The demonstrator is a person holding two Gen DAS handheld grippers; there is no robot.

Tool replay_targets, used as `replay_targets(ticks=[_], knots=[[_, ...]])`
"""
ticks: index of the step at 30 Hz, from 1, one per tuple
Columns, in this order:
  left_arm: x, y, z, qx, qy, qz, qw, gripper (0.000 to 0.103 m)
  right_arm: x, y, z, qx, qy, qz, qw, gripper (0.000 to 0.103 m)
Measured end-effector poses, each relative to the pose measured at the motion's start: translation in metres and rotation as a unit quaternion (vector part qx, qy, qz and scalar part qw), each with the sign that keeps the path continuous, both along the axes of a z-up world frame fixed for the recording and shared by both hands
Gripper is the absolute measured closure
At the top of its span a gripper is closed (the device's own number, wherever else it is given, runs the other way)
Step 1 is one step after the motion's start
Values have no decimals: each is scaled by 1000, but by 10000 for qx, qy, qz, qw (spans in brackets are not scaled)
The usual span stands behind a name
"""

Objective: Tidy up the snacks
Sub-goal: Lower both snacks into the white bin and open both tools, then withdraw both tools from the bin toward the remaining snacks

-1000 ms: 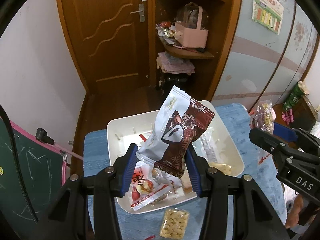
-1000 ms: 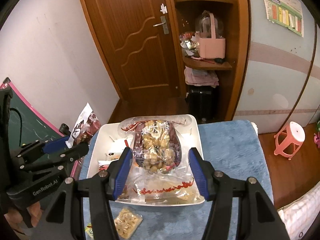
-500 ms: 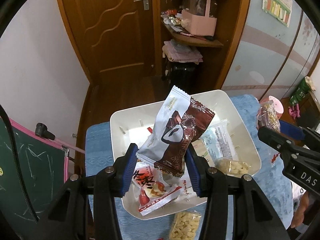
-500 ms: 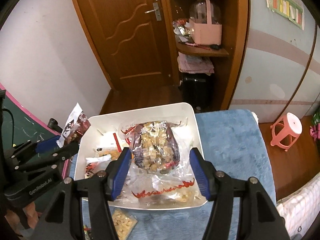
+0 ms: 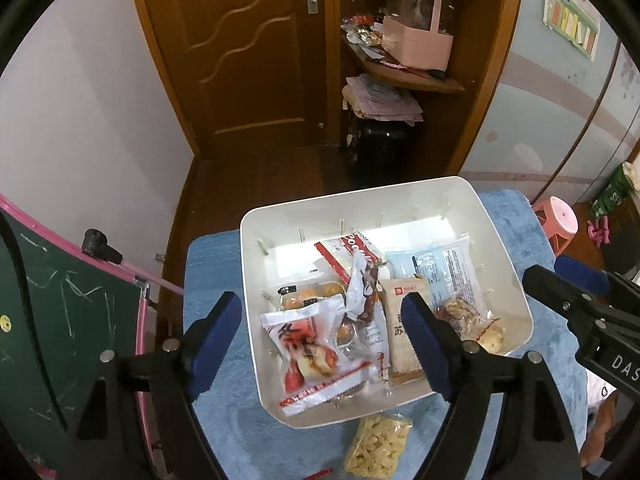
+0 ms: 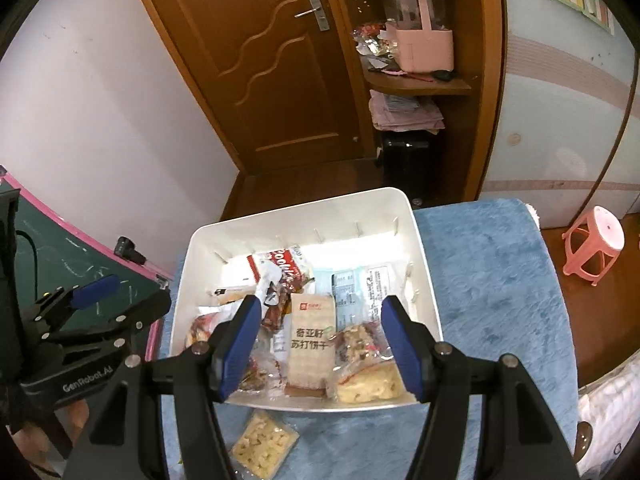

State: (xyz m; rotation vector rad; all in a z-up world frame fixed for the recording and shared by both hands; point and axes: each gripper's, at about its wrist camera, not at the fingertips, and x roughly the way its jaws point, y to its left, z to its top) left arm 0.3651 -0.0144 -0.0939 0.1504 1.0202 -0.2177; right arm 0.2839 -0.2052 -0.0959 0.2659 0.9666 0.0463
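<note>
A white bin (image 5: 496,236) (image 6: 424,264) sits on a blue cloth and holds several snack packets. The brown-and-white packet (image 5: 362,292) (image 6: 276,300) lies in its middle. The clear bag of nuts (image 6: 364,356) (image 5: 468,320) lies at the bin's near right corner, next to a beige cracker pack (image 6: 312,340). A red-and-white packet (image 5: 312,348) lies at the near left. My left gripper (image 5: 322,340) is open and empty above the bin's near left. My right gripper (image 6: 320,344) is open and empty above the near edge.
A small bag of yellow puffed snacks (image 5: 378,448) (image 6: 264,444) lies on the blue cloth (image 6: 488,280) in front of the bin. A green chalkboard with a pink frame (image 5: 48,312) stands at the left. A pink stool (image 6: 596,244) stands on the floor at the right.
Both grippers have opened. The brown-and-white packet dropped from my left gripper into the bin, and the clear nut bag dropped from my right gripper into the bin's near right corner.
</note>
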Motion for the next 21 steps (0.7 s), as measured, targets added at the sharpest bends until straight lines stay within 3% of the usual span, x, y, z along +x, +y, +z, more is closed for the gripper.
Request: replay_targets(ticks=[14, 21], knots=[[-44, 1, 28, -86, -243, -45, 9997, 22, -50, 2, 19, -93, -254, 29, 9996, 40], [-88, 1, 48, -114, -461, 79, 9988, 22, -85, -7, 32, -43, -379, 117, 9992, 40]])
